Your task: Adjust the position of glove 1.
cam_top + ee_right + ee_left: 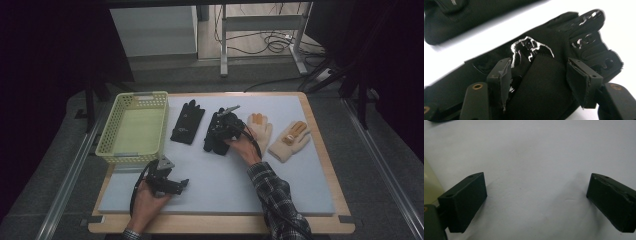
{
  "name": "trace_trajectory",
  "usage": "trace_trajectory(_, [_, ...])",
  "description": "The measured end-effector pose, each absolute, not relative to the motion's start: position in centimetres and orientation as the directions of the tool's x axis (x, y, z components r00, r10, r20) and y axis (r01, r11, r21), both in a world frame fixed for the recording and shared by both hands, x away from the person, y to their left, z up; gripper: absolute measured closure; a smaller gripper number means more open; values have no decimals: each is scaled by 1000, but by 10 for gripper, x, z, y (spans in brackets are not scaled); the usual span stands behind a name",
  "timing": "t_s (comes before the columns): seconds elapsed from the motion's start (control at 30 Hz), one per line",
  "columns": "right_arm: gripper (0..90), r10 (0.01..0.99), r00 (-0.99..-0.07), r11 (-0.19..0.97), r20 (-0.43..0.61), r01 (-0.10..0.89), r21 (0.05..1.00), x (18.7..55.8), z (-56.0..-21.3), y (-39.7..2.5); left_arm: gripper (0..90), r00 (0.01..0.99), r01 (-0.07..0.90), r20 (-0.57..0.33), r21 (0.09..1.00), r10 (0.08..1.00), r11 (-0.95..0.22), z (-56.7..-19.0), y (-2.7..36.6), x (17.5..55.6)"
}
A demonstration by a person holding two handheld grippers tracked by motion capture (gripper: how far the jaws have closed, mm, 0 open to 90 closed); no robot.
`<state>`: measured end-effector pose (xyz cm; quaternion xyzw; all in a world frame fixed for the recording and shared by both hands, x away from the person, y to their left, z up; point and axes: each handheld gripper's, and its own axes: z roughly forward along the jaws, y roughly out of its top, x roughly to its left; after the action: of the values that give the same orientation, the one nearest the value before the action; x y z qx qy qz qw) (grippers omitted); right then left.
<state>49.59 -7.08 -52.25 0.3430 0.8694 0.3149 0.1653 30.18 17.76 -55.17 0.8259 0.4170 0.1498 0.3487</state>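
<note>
Looks like a lab or test room set up for recording, not a home. Shown by a wooden bench (327, 165) topped with a plain pale mat (280, 175) and flanked by metal rails (70, 175) on grey carpet, hemmed in by dark curtains (60, 45), with a bare metal table frame (262, 30) and loose black cables (272, 42) trailing over the floor behind. Tidily laid out like test props: a yellow basket (134, 97) and gloves in a row.
</note>
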Motion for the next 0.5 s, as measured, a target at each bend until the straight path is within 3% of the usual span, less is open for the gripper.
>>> trace_trajectory(0.13, [450,712,-702,537,-28,518,666,496,-524,-72,31,607,584,-43,701,793,-409,-552,178,302])
trace_trajectory(0.23, [635,714,-700,540,-32,520,661,495,-523,-74,31,608,584,-43,701,793,-410,-552,178,302])
trace_trajectory(0.3, [680,710,-702,550,-49,511,661,495,-523,-75,31,608,584,-43,701,793,-410,-552,178,302])
trace_trajectory(0.33, [746,719,-694,545,-46,521,657,495,-523,-75,31,608,584,-42,701,793,-410,-552,178,302])
trace_trajectory(0.5, [786,704,-706,569,-73,500,653,494,-521,-74,32,608,584,-43,701,793,-410,-552,178,302])
